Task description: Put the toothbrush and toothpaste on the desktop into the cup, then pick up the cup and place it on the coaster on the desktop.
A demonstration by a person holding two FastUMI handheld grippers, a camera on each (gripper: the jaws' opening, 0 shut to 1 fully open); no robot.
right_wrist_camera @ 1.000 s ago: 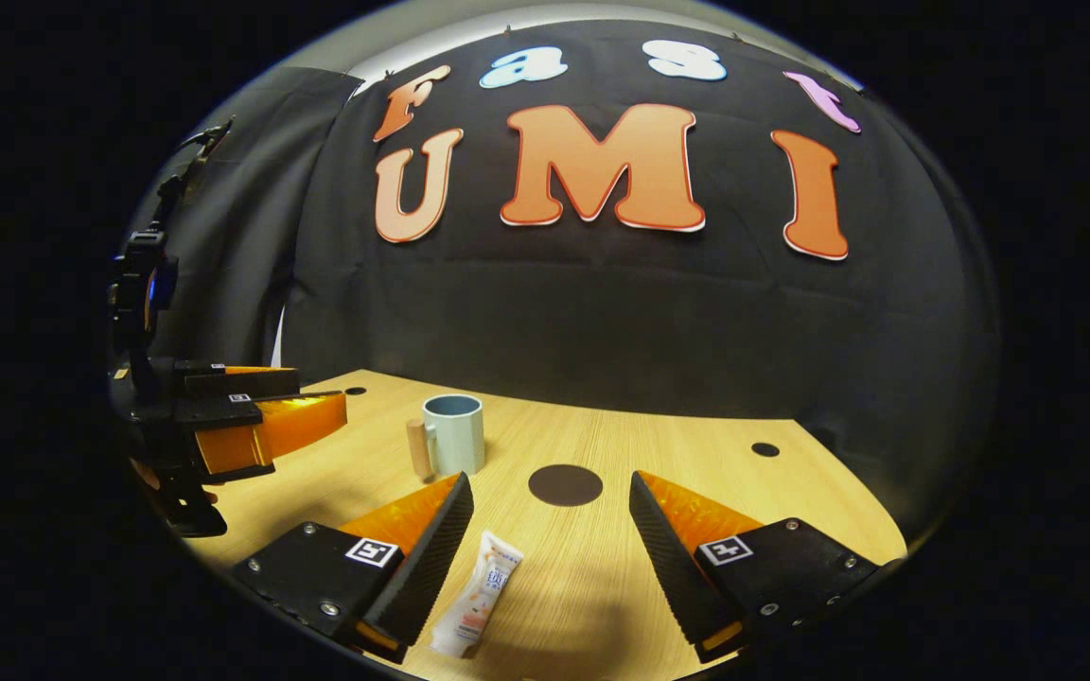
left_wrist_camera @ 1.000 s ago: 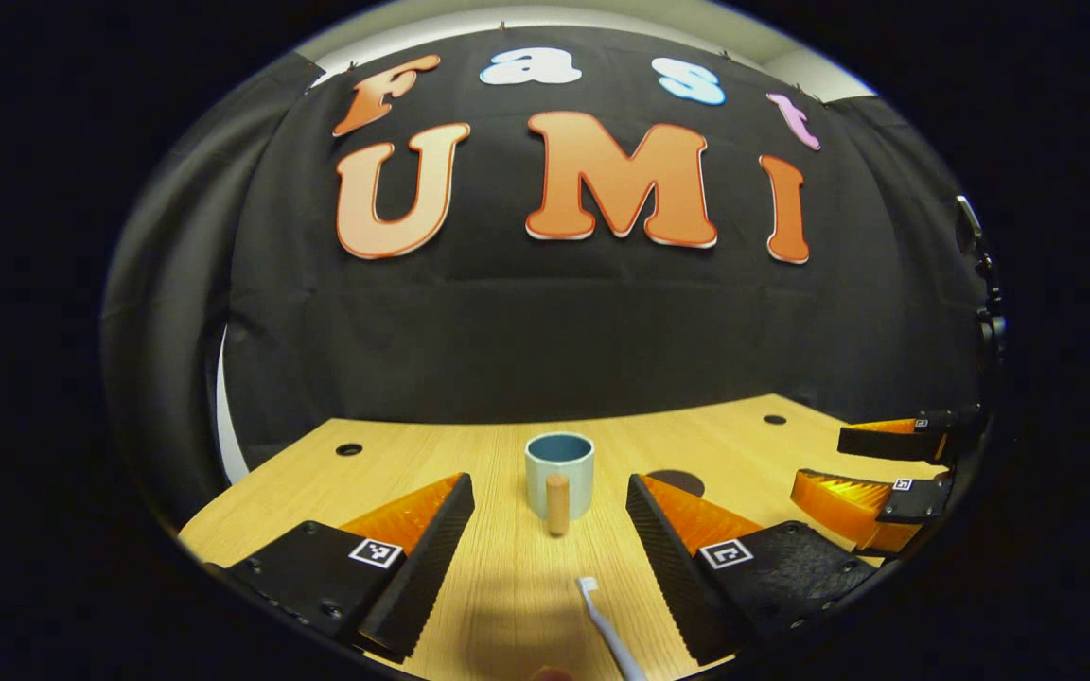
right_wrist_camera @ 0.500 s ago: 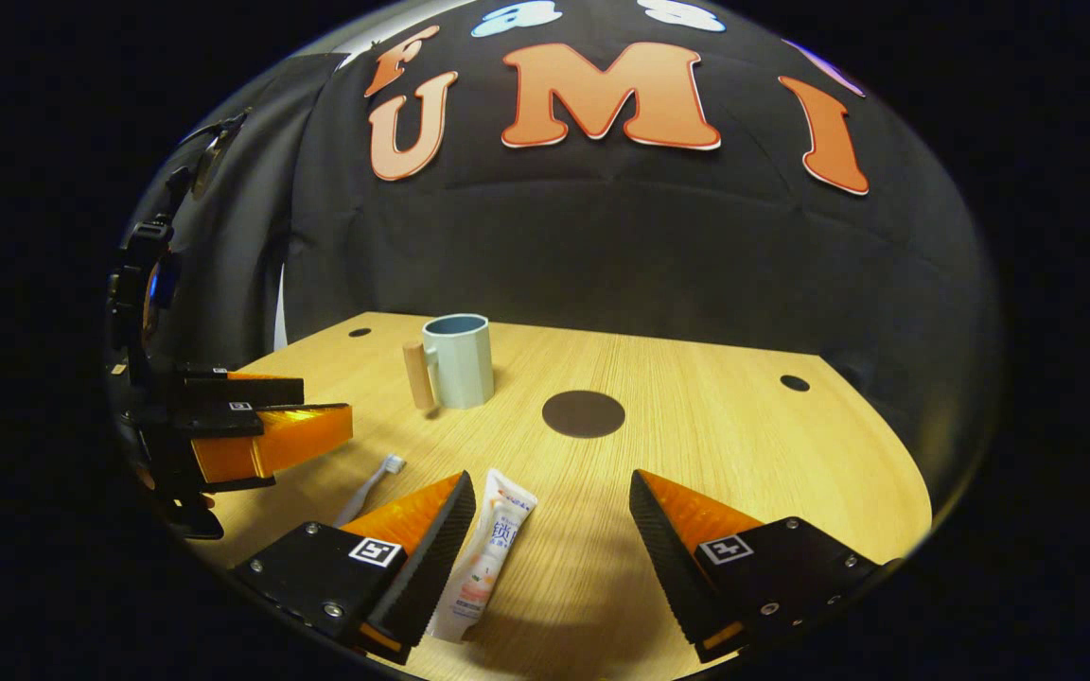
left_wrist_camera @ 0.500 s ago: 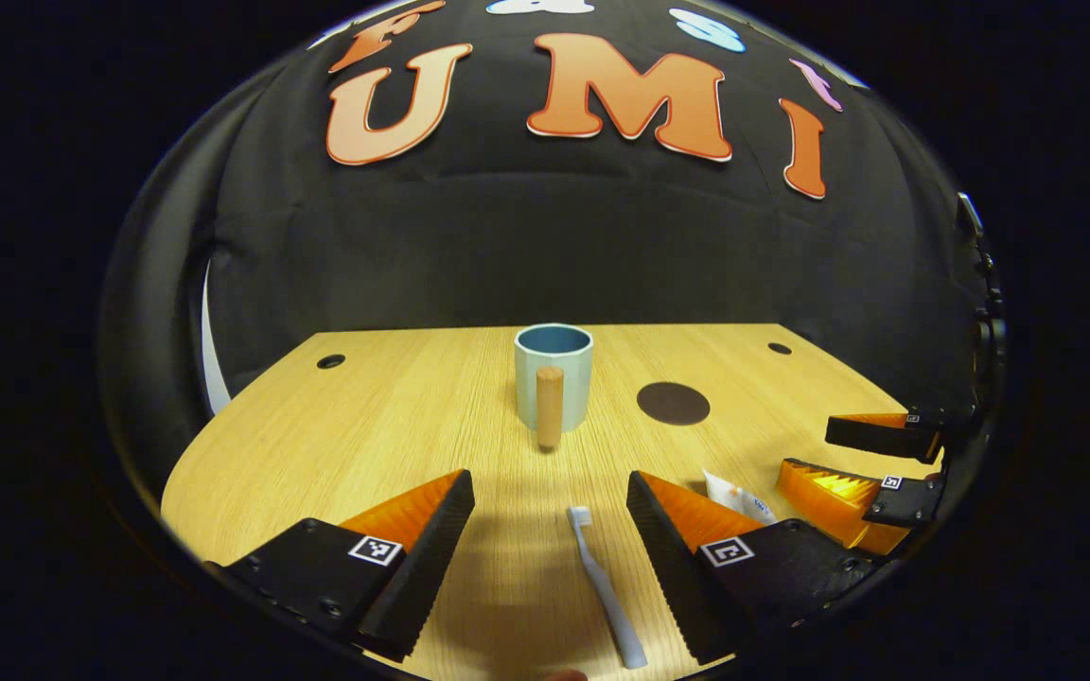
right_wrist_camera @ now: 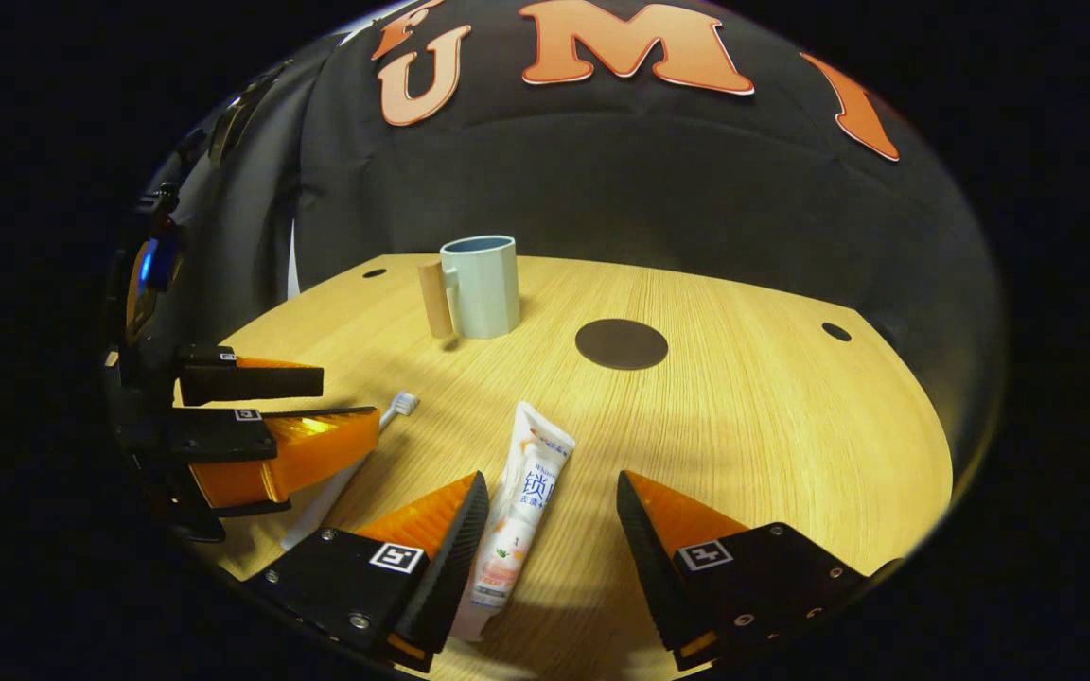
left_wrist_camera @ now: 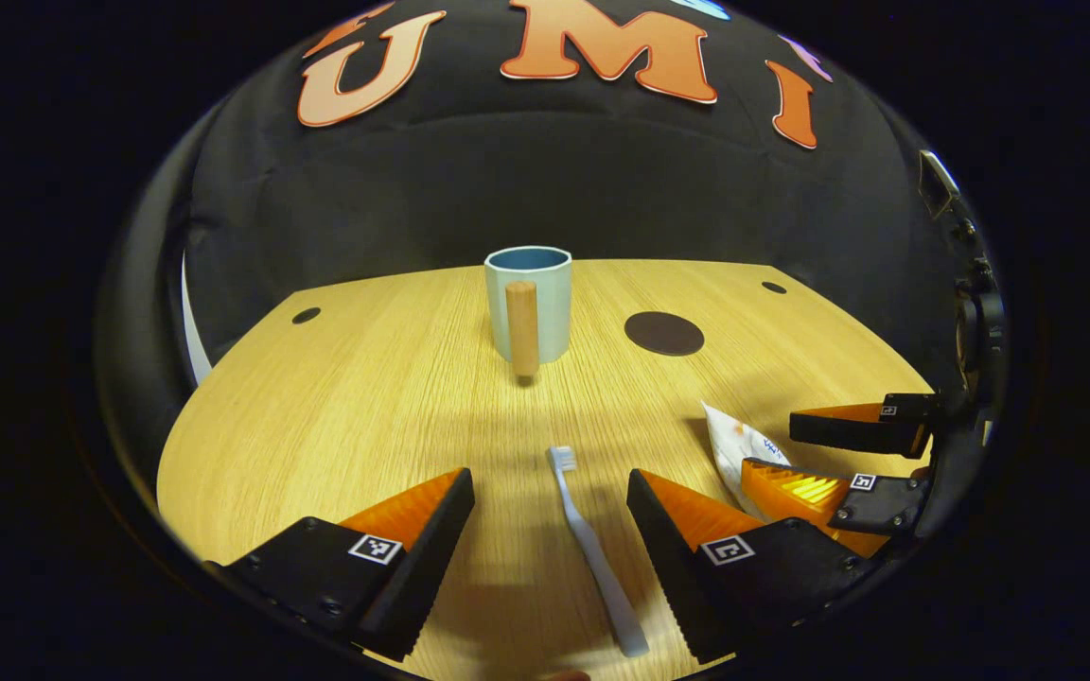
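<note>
A pale blue cup (left_wrist_camera: 530, 301) with a wooden handle stands upright on the wooden desktop (left_wrist_camera: 365, 397), and the right gripper view shows the cup (right_wrist_camera: 483, 286) too. A dark round coaster (left_wrist_camera: 663, 333) lies to its right, seen also as the coaster (right_wrist_camera: 621, 343). The toothbrush (left_wrist_camera: 592, 553) lies flat between the fingers of my open left gripper (left_wrist_camera: 550, 484), bristles toward the cup. The toothpaste (right_wrist_camera: 518, 511) tube lies between the fingers of my open right gripper (right_wrist_camera: 550, 487), close to its left finger. The toothpaste (left_wrist_camera: 739, 449) shows partly behind the right gripper in the left gripper view.
Small round holes (left_wrist_camera: 306, 315) mark the desktop near its far corners. The black cloth wall rises right behind the desk's far edge. Each gripper shows at the side in the other's view, the left gripper (right_wrist_camera: 290, 416) and the right gripper (left_wrist_camera: 838, 454).
Both grippers have tilted down and lowered toward the desktop. The toothbrush now lies fully between the left fingers and the toothpaste between the right fingers.
</note>
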